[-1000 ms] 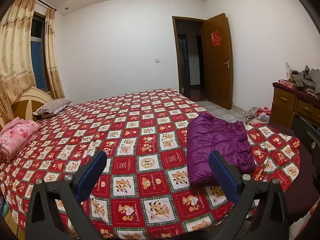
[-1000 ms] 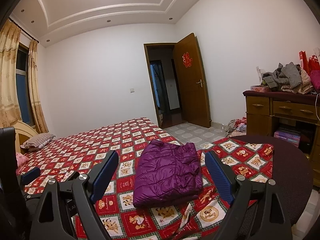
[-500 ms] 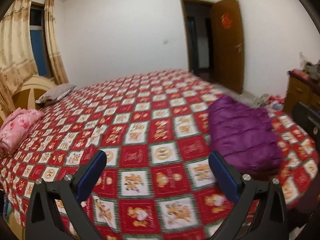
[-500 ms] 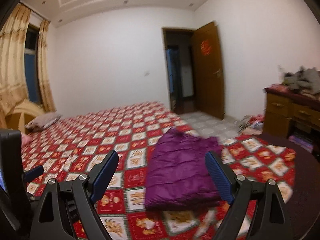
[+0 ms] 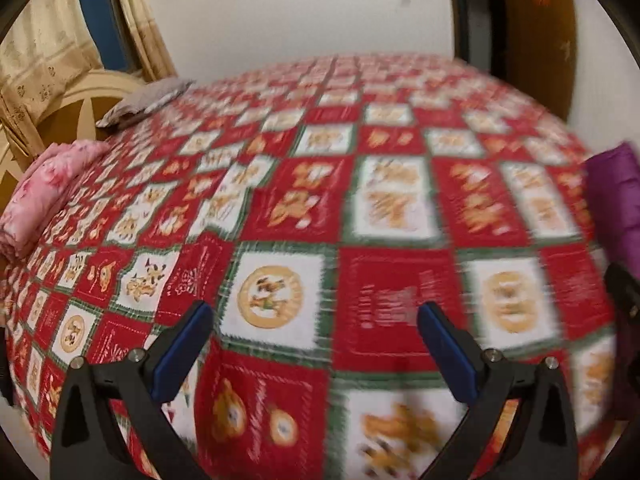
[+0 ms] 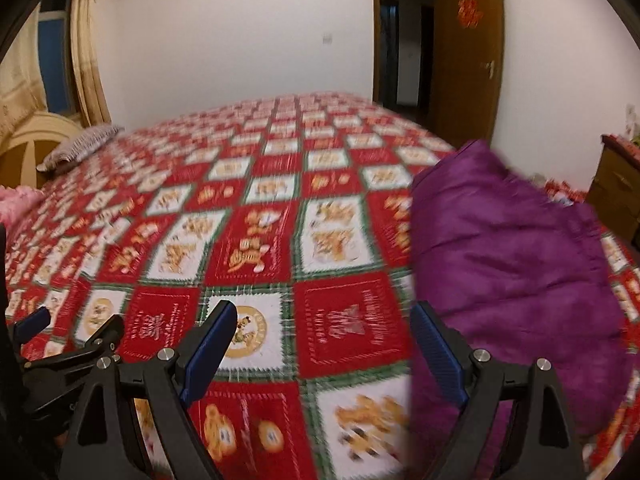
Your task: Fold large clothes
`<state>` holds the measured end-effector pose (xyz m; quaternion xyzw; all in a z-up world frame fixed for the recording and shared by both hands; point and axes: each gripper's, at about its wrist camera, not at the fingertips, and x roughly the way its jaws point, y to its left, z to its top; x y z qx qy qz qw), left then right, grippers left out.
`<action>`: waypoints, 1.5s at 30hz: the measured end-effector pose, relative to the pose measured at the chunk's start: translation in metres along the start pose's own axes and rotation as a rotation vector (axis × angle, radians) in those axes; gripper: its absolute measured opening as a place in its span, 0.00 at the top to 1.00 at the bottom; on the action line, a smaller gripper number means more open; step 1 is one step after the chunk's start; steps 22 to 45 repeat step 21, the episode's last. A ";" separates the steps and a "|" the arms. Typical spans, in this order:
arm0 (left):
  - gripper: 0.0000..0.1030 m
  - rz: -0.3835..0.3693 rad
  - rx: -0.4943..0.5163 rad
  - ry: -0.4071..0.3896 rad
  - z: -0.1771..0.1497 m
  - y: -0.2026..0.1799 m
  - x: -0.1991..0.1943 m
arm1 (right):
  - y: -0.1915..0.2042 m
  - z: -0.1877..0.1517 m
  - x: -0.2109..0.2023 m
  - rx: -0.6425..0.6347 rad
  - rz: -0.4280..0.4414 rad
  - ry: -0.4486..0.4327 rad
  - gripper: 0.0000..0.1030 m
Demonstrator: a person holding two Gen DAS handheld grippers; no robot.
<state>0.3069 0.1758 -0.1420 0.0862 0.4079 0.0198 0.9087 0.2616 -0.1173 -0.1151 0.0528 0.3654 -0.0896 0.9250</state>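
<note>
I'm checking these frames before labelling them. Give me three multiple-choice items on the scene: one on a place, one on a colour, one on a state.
1. In the right wrist view, the jacket lies
A. right of the right gripper
B. left of it
C. on the floor

2. The jacket's colour is
A. green
B. purple
C. white

3. The left gripper is
A. shut on the jacket
B. shut on the pillow
C. open, holding nothing

Answers:
1 A: it fills the right side, on the bedspread.
2 B: plainly purple.
3 C: only bedspread shows between its fingers; the pillow lies far off.
</note>
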 end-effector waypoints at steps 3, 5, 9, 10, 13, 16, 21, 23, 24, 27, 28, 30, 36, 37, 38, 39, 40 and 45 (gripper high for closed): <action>0.00 0.013 0.014 0.033 -0.002 -0.001 0.027 | 0.013 0.003 0.033 -0.018 0.003 0.043 0.14; 0.00 0.032 0.019 0.025 -0.005 -0.002 0.037 | 0.021 0.004 0.053 -0.035 0.000 0.071 0.14; 0.00 -0.022 -0.042 -0.005 -0.007 0.004 0.046 | 0.023 0.000 0.087 -0.034 -0.006 0.122 0.14; 0.00 -0.035 -0.052 -0.002 -0.006 0.006 0.049 | 0.023 -0.002 0.092 -0.038 -0.016 0.128 0.14; 0.00 -0.052 -0.063 -0.010 -0.007 0.008 0.052 | 0.021 -0.006 0.099 -0.029 -0.023 0.117 0.14; 0.00 -0.036 -0.053 -0.019 -0.007 0.004 0.052 | 0.023 -0.005 0.101 -0.039 -0.035 0.117 0.14; 0.00 -0.044 -0.061 -0.011 -0.006 0.006 0.057 | 0.022 -0.005 0.101 -0.034 -0.029 0.106 0.14; 0.00 -0.044 -0.061 -0.011 -0.006 0.006 0.057 | 0.022 -0.005 0.101 -0.034 -0.029 0.106 0.14; 0.00 -0.044 -0.061 -0.011 -0.006 0.006 0.057 | 0.022 -0.005 0.101 -0.034 -0.029 0.106 0.14; 0.00 -0.044 -0.061 -0.011 -0.006 0.006 0.057 | 0.022 -0.005 0.101 -0.034 -0.029 0.106 0.14; 0.00 -0.044 -0.061 -0.011 -0.006 0.006 0.057 | 0.022 -0.005 0.101 -0.034 -0.029 0.106 0.14; 0.00 -0.044 -0.061 -0.011 -0.006 0.006 0.057 | 0.022 -0.005 0.101 -0.034 -0.029 0.106 0.14; 0.00 -0.044 -0.061 -0.011 -0.006 0.006 0.057 | 0.022 -0.005 0.101 -0.034 -0.029 0.106 0.14; 0.00 -0.044 -0.061 -0.011 -0.006 0.006 0.057 | 0.022 -0.005 0.101 -0.034 -0.029 0.106 0.14; 0.00 -0.044 -0.061 -0.011 -0.006 0.006 0.057 | 0.022 -0.005 0.101 -0.034 -0.029 0.106 0.14; 0.00 -0.044 -0.061 -0.011 -0.006 0.006 0.057 | 0.022 -0.005 0.101 -0.034 -0.029 0.106 0.14; 0.00 -0.044 -0.061 -0.011 -0.006 0.006 0.057 | 0.022 -0.005 0.101 -0.034 -0.029 0.106 0.14; 0.00 -0.044 -0.061 -0.011 -0.006 0.006 0.057 | 0.022 -0.005 0.101 -0.034 -0.029 0.106 0.14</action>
